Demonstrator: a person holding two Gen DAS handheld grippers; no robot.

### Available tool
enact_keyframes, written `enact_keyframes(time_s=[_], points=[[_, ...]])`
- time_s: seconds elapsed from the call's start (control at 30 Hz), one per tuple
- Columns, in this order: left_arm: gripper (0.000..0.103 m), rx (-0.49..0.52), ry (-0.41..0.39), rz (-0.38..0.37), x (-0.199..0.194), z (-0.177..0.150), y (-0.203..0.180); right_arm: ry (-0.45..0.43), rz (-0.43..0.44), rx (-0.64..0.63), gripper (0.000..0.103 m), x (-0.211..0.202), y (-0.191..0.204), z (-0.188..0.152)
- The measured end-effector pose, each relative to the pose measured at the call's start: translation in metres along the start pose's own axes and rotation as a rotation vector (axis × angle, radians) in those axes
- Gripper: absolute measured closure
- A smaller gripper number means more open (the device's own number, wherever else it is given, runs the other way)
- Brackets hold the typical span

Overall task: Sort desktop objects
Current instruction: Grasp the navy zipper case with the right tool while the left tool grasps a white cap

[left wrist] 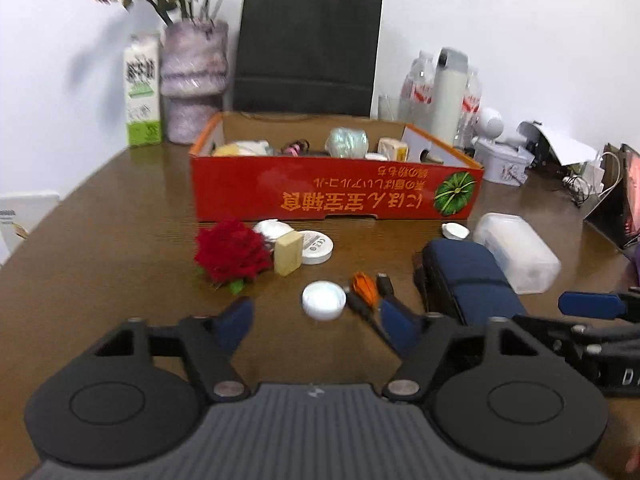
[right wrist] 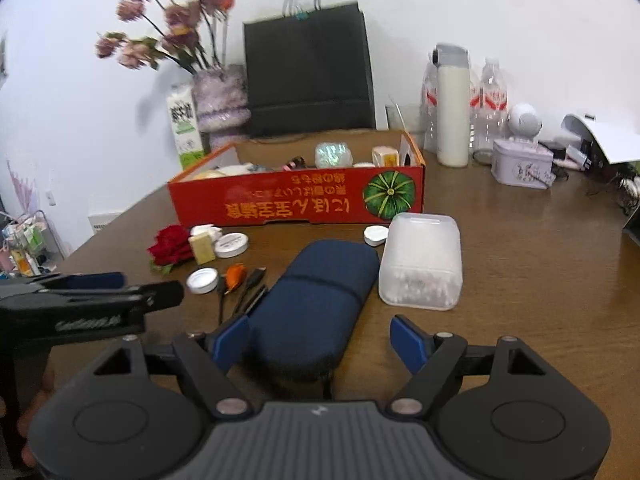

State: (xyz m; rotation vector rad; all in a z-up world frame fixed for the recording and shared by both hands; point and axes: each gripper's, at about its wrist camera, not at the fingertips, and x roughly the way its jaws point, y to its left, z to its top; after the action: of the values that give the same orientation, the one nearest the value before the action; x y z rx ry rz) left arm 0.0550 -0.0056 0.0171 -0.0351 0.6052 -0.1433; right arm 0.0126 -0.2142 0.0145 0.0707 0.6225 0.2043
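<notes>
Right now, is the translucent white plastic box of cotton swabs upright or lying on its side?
On its side. The translucent white plastic box lies flat on the brown wooden table, swabs heaped at its near end.

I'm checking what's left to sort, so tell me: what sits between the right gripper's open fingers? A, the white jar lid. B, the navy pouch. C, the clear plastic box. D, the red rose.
B: in the right wrist view the near end of the navy pouch lies between the spread fingers of the right gripper, while the clear plastic box lies beyond them to the right.
</notes>
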Motion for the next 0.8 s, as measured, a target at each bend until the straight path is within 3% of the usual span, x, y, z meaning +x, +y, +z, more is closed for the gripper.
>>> enact_keyframes(time_s=[0.1, 0.17, 0.2, 0.23, 0.4, 0.47, 0.67, 0.7, 0.73, 0.77, 0.8], points=[[0.034, -0.059, 0.040, -0.049, 0.023, 0.006, 0.007, 0.042, -0.014, 0.008, 0.026, 0.023, 0.003, 0.011], [0.049, -0.103, 0.059, -0.073, 0.030, 0.006, 0.014, 0.060, -0.010, 0.008, 0.025, 0.033, 0.007, 0.015], [0.051, -0.103, 0.052, -0.072, 0.032, 0.006, 0.015, 0.065, -0.009, 0.002, 0.023, 0.038, 0.010, 0.016], [0.060, -0.099, 0.049, -0.060, 0.032, 0.006, 0.016, 0.069, -0.013, -0.007, 0.023, 0.043, 0.012, 0.016], [0.064, -0.072, 0.037, -0.032, 0.031, 0.003, 0.014, 0.092, -0.017, -0.001, 0.025, 0.058, 0.013, 0.017], [0.073, -0.051, 0.037, 0.004, 0.028, 0.002, 0.013, 0.103, -0.014, -0.012, 0.028, 0.056, 0.010, 0.018], [0.065, -0.035, 0.037, -0.004, 0.030, 0.005, 0.011, 0.109, -0.051, -0.006, 0.024, 0.048, -0.001, 0.021], [0.066, -0.034, 0.035, -0.001, 0.031, 0.005, 0.010, 0.112, -0.052, 0.001, 0.024, 0.052, 0.000, 0.023], [0.074, -0.032, 0.035, 0.003, 0.032, 0.006, 0.010, 0.113, -0.047, 0.002, 0.023, 0.057, 0.001, 0.025], [0.074, -0.032, 0.035, 0.003, 0.032, 0.005, 0.011, 0.115, -0.049, -0.003, 0.024, 0.062, 0.004, 0.026], [0.074, -0.034, 0.035, -0.003, 0.030, 0.005, 0.011, 0.119, -0.067, -0.016, 0.033, 0.067, 0.008, 0.027]])
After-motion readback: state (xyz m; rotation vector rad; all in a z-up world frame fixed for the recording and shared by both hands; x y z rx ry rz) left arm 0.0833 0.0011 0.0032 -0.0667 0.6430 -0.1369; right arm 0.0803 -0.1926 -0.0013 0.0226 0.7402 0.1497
